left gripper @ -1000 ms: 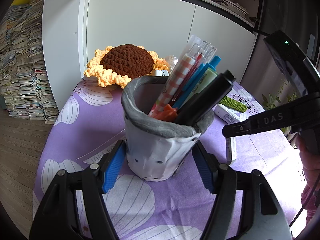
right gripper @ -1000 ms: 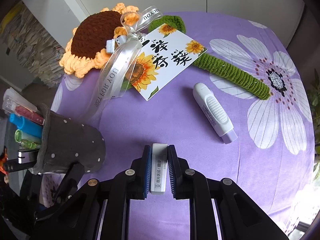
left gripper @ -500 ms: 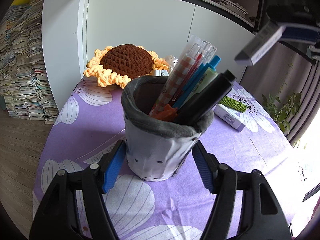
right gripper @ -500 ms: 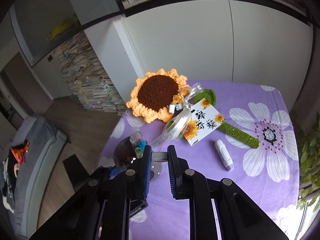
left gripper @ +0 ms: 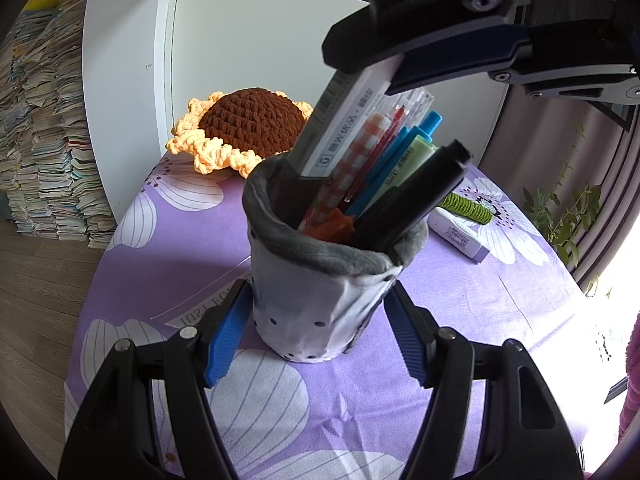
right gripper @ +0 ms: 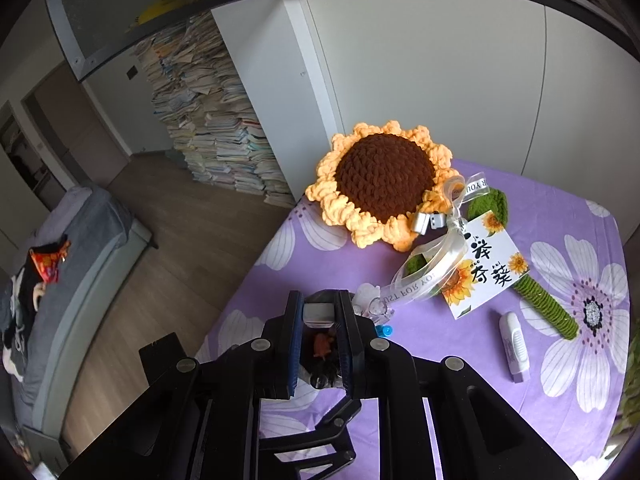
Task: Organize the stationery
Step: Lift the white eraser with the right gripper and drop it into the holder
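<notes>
Both tongs grip: left tongs (left gripper: 316, 334) pen pouch (left gripper: 320, 300); right tongs (right gripper: 319, 344) eraser (right gripper: 318, 314).

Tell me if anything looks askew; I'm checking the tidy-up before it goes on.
The soft grey fabric pen cup sags at its folded rim, its pens leaning right. A white correction-tape dispenser lies loose on the purple flowered tablecloth, not put away.

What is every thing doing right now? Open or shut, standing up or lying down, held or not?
Pen pouch: upright, open-topped, full of pens, gripped by the left gripper.
Eraser: tilted, lower end dipping into the pouch, clamped in the right gripper.
Correction tape: lying flat on the tablecloth, untouched.
Crochet sunflower: lying on the tablecloth.
</notes>
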The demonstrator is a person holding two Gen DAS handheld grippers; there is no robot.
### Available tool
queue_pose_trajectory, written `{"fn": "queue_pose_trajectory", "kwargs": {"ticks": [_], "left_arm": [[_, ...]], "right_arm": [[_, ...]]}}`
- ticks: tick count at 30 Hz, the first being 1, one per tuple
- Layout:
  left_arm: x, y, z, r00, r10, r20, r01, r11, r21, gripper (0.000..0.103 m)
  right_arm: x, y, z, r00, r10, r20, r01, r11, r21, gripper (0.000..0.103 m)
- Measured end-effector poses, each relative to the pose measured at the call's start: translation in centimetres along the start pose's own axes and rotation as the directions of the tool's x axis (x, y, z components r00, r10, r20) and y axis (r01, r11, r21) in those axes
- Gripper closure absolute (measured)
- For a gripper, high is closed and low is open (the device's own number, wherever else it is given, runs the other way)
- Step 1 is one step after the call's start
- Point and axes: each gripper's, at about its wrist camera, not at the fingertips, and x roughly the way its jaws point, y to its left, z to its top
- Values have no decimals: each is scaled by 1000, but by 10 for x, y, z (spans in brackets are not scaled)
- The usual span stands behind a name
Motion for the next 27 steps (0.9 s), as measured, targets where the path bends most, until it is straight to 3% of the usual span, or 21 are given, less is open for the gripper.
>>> {"fn": "queue_pose_trajectory", "kwargs": {"ticks": [4,12,18,21,23,27], "left_arm": [[2,-2,0,1000,-3,-2,3,1000,3,36],[3,-3,0,1000,-5,-4,5,1000,2,36],[3,-4,0,1000,-5,-4,5,1000,2,36],[3,-4,0,1000,-5,-4,5,1000,2,36],[2,-3,0,1000,-5,-4,5,1000,2,36],[3,-4,0,1000,-5,-4,5,1000,2,36]], "right_arm": [[7,-1,2,1000,-19,5,19,1000,-8,86],[-1,-11,0,1000,24,12,-24,999,25,86],[-41,-40,-10,994,-7,107,0,998,62,86],[-52,-68,-20,990,-70,120,64,996,55,67],[-50,-96,-31,984,-142,109,134,988,72,42],[-28,-152,-59,970,-243,13,240,964,115,40]]}}
